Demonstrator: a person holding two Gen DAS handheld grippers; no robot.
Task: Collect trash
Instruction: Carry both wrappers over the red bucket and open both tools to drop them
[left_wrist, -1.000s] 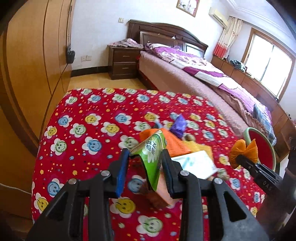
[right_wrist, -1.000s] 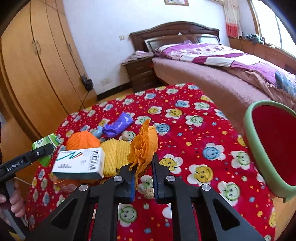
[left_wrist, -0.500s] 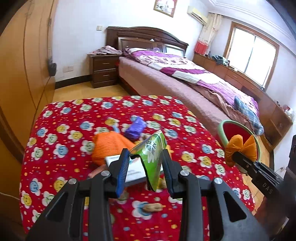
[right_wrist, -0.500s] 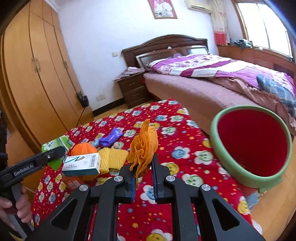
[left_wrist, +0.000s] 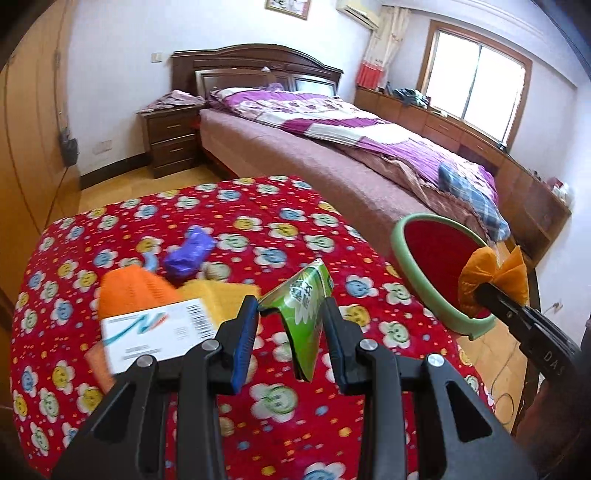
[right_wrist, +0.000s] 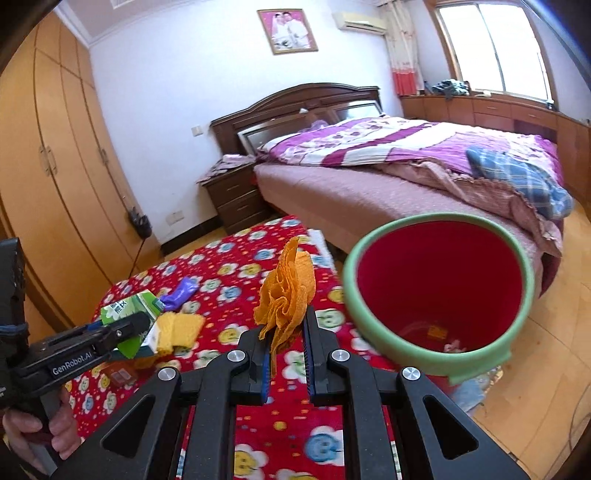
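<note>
Both grippers have swung toward the red bin (right_wrist: 439, 291), now close. On the left, the left gripper (left_wrist: 290, 332) jaws pinch a green carton (left_wrist: 304, 306) above the worktop (left_wrist: 258, 221); the right gripper (right_wrist: 284, 343) jaws pinch orange netting (right_wrist: 286, 291) beside the rim, nearly ready to drop.

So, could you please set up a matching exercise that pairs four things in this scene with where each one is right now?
Things:
1. crumpled orange foam net
2. flattened green drink carton
3. purple plastic wrapper
4. red bin with green rim

Places:
A. lying on the red flowered tablecloth
B. clamped in the left tool
C. standing beside the table
D. clamped in the right tool

Pairs: 1-D, 2-B, 3-A, 4-C
</note>
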